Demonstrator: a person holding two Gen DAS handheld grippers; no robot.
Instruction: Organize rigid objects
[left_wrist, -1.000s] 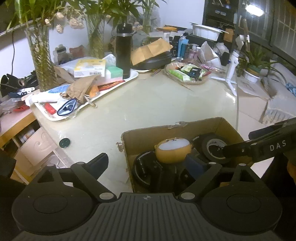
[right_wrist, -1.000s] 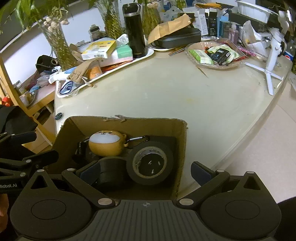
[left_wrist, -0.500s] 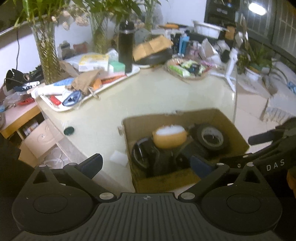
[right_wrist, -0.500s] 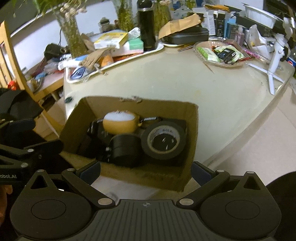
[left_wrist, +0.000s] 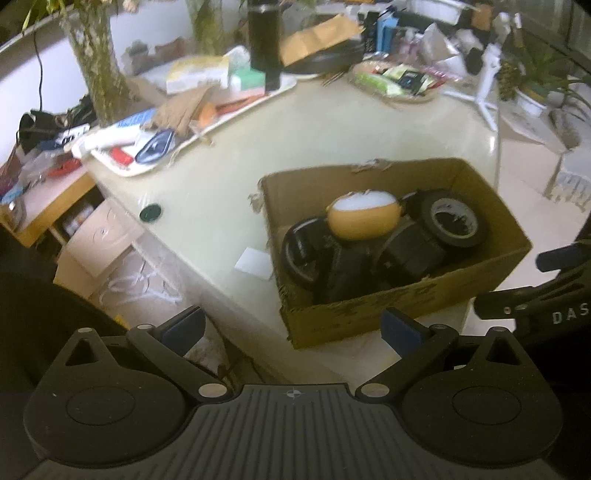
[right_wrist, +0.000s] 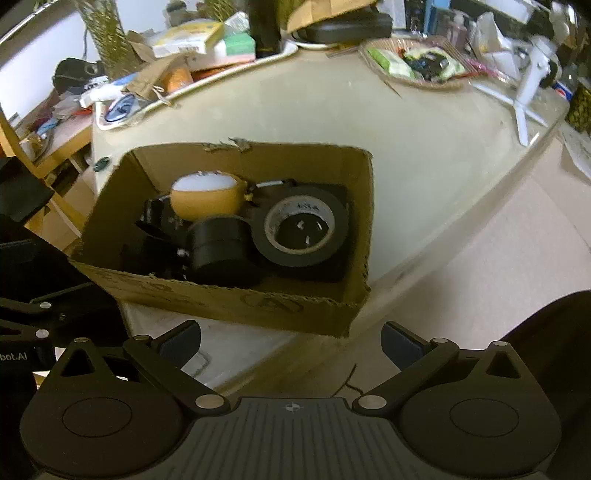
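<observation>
Left wrist view: my left claw (left_wrist: 291, 328) hangs wide and empty, above and short of an open cardboard box (left_wrist: 369, 317) at the near edge of a pale table (left_wrist: 295, 133). Inside the box lie a round orange pouch (left_wrist: 364, 219) with a white top, a black tape roll (left_wrist: 456, 221) beside it, and darker black pieces too blurred to name. The box's long axis runs left to right, tilted up toward the right.

Right wrist view: my right claw (right_wrist: 291, 339) is also spread wide, holding nothing, back from the box (right_wrist: 236, 299). The tape roll (right_wrist: 303, 230) leans with its hole facing up toward me; a black cylinder (right_wrist: 221, 245) lies on its side, axis pointing roughly at me; the pouch (right_wrist: 207, 194) sits behind them.

The things sit packed in the box; this fits sorting either finished or underway. Any grasp here would need me to come straight down, squeezing across the narrow side.
</observation>
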